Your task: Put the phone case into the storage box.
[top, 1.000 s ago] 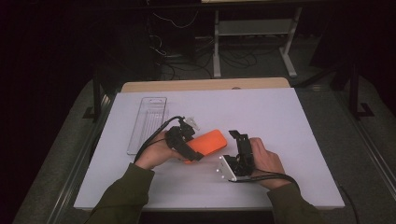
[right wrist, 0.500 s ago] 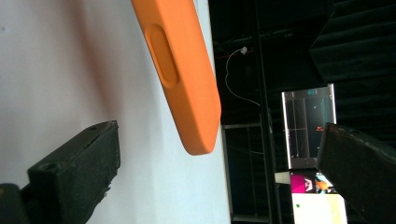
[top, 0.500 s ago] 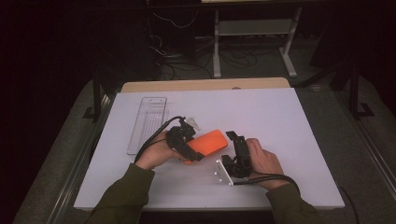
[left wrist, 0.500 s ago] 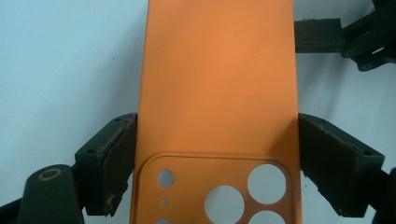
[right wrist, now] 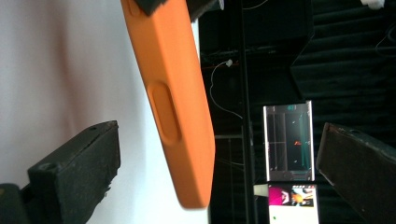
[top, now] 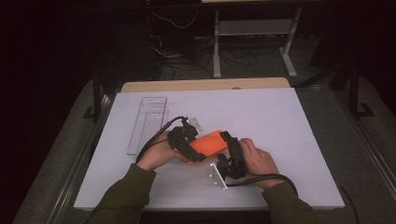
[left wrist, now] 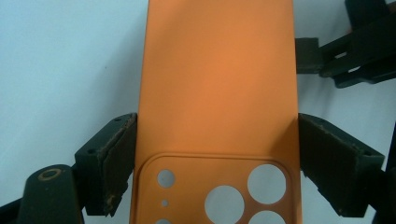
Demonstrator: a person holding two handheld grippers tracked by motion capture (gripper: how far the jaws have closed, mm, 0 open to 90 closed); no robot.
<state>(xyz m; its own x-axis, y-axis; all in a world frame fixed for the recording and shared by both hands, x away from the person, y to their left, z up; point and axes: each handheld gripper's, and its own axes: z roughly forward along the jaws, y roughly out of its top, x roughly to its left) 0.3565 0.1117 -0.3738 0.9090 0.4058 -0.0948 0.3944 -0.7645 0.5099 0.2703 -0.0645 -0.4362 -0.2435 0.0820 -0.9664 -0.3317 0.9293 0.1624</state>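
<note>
One white-topped table (top: 289,121). One clear, long plastic tray (top: 147,122) near the left edge. One orange silicone phone case (top: 208,144) lifted above the table's middle, toward the near edge. Two hand-held grippers: left hand-held gripper (left wrist: 217,154) clamped on both long sides of the case at its camera-hole end; right hand-held gripper (right wrist: 217,168) spread wide around the opposite end, pads clear of it.
</note>
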